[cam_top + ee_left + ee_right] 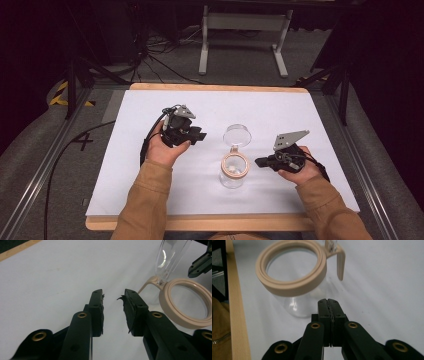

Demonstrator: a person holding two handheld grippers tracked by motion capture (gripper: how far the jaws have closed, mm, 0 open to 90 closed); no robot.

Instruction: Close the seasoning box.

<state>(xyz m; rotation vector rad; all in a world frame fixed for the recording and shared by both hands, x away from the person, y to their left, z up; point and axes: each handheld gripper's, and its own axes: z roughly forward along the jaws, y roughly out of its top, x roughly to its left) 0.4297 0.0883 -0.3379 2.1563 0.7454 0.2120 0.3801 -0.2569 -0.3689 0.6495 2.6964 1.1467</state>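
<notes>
A clear jar (234,172) with a beige ring (235,164) round its mouth stands on the white table top (150,180), near the front middle. Its clear lid (236,135) is swung open and stands up behind it on a beige hinge. My left gripper (202,135) hovers left of the lid, open, with nothing between its jaws (113,297); the ring (172,312) and lid (172,255) lie to its right. My right gripper (257,161) is shut and empty just right of the jar, its tip (328,301) close to the glass below the ring (294,287).
The table's wooden edge (200,222) runs along the front, close to the person's tan sleeves (145,205). Metal rails (45,165) flank the table. A grey stand (245,30) and cables lie on the floor beyond the far edge.
</notes>
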